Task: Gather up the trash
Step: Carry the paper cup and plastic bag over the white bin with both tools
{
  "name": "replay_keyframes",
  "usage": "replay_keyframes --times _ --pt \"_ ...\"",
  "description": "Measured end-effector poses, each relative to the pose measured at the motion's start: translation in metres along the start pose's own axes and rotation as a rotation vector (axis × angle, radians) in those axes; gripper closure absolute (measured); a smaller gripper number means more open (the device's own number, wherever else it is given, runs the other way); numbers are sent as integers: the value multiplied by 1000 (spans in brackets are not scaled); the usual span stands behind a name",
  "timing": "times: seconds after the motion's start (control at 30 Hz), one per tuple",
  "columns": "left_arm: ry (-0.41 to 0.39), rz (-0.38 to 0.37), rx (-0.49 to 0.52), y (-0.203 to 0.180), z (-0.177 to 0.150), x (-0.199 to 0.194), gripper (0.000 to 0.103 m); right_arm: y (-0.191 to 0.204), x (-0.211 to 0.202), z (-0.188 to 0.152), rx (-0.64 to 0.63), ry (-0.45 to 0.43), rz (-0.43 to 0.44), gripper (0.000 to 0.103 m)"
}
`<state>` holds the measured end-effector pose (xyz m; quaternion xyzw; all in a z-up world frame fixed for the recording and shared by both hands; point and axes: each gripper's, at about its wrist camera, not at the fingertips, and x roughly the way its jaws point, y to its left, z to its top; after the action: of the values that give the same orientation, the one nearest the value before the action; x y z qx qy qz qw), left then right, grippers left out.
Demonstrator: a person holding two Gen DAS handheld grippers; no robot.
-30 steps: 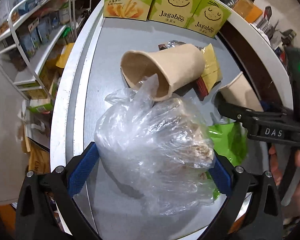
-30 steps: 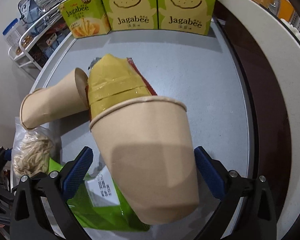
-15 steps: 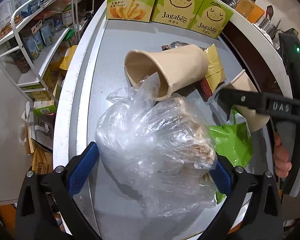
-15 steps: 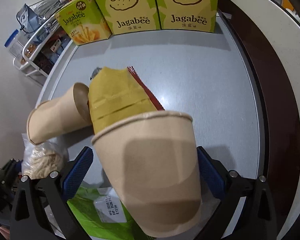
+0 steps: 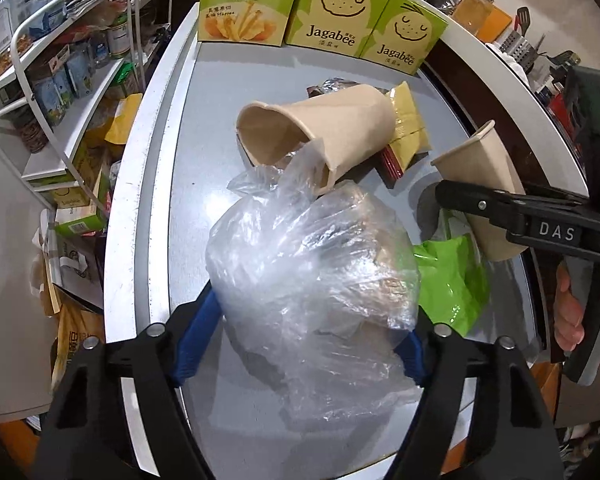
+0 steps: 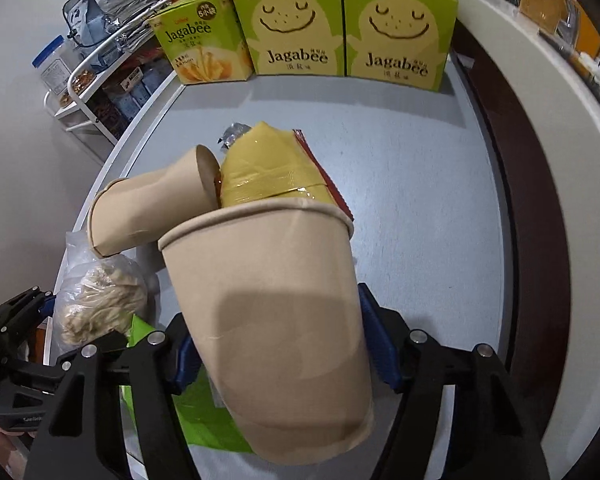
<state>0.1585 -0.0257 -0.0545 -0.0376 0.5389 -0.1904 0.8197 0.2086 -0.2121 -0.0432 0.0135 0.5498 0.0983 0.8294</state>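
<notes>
My left gripper [image 5: 300, 344] is shut on a clear plastic bag [image 5: 312, 276] with pale crumpled stuff inside, held over the grey table [image 5: 220, 92]. My right gripper [image 6: 278, 356] is shut on a tan paper cup [image 6: 276, 312], rim pointing away; it also shows in the left wrist view [image 5: 484, 184]. A second tan cup [image 5: 320, 132] lies on its side on the table, its mouth touching the bag's neck. A yellow wrapper [image 6: 268, 172] and a red one [image 6: 324, 176] lie behind it. A green wrapper [image 5: 448, 280] lies under the held cup.
Three green Jagabee boxes [image 6: 296, 28] stand along the table's far edge. A white wire shelf rack [image 5: 60, 80] with packets stands left of the table. A dark wooden strip [image 6: 540, 200] and white counter run along the right side.
My right gripper has lifted the tan cup and tipped it more upright, away from the green wrapper. The left gripper with the bag has barely moved.
</notes>
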Motion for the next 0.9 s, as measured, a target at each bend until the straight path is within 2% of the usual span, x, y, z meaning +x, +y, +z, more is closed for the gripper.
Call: replay_keyframes --times 0.43,0.9 --pt "-63 9 34 -4 -7 -35 30 3 -34 -11 37 -53 20 38" --pt "-124 32 41 -8 -26 -75 30 8 -87 -49 92 -115 99 38"
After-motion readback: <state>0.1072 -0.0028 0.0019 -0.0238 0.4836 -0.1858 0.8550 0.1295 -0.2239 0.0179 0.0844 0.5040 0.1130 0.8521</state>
